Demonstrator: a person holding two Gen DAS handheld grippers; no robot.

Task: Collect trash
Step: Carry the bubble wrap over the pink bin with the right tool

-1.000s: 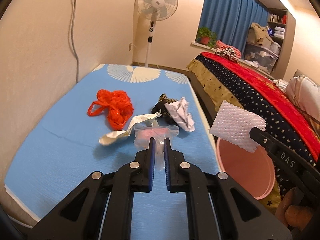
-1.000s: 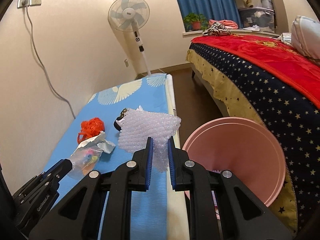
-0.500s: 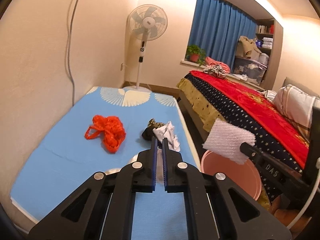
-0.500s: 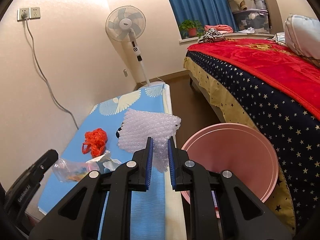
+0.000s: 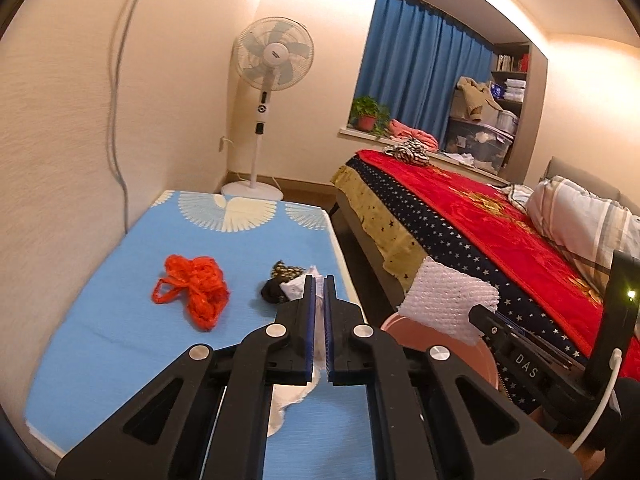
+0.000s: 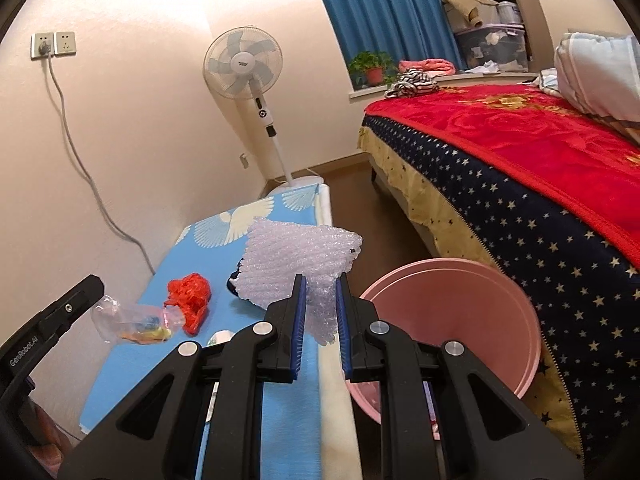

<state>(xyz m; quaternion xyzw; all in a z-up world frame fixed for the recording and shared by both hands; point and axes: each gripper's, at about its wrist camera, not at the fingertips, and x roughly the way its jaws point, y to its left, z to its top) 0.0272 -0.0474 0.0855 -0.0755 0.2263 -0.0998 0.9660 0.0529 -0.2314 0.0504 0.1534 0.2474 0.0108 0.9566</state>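
Trash half gathered: right hand-held gripper (image 6: 320, 300) clamped on bubble wrap (image 6: 298, 266) beside bin (image 6: 452, 320); left hand-held gripper (image 5: 319, 300) clamped on clear bag (image 6: 132, 320); red net (image 5: 194, 290), dark wad (image 5: 278, 290) left on table (image 5: 120, 320).

Home bedroom: bed (image 6: 520, 152) w/ red blanket, pillow (image 5: 580, 220), standing fan (image 6: 244, 64), blue curtains (image 5: 420, 76).

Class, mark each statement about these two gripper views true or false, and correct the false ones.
1. The right gripper grips bubble wrap. True.
2. The left gripper is empty. False: it pinches a clear plastic bag.
3. The pink bucket stands on the blue mat. False: it stands on the floor beside it.
4. An orange net bag lies on the mat. True.
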